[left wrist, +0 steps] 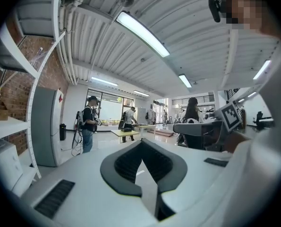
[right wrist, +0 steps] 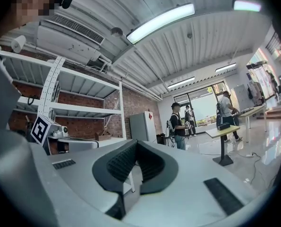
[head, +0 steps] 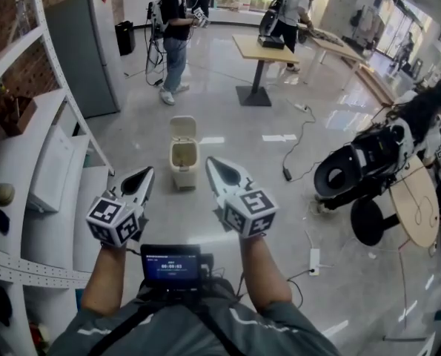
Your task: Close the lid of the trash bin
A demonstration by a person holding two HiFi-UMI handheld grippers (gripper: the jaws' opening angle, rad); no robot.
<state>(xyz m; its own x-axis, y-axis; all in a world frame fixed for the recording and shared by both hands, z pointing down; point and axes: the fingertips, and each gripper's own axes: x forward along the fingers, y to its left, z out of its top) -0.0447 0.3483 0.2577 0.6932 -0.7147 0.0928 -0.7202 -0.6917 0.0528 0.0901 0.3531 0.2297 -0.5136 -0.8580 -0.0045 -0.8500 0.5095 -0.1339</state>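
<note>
— Big open room, this: glossy grey floor (head: 227, 136) everywhere, metal shelving (head: 27, 162) down the left wall and a tall grey cabinet (head: 87, 50) beyond it. Where's the bin in all that?

— The trash bin (head: 183, 165) stands alone on the floor, straight ahead of the wearer and well apart from both tools. It's small and cream-coloured, with its lid (head: 181, 128) tipped up and back, so the mouth is open.

— So nothing's been done to it?

— I'd say not. The lid is upright and nothing touches it.

— And the tools?

— The left hand-held gripper (head: 147, 173) and the right hand-held gripper (head: 211, 162) are held side by side in front of the body, both pointing towards the bin. Each has its jaws brought together at the tips, with nothing between them.

— Why closed, do you reckon?

— My guess is that a lid like that wants a push from behind, not a pinch, so a closed tip serves as a blunt finger. Held forward like that, they look ready for the walk up.

— Anything in the way?

— A cable (head: 298, 150) trails over the floor to the right of the bin, off the straight path. Other people work by a bench (head: 264, 50) at the far end, well away
</note>
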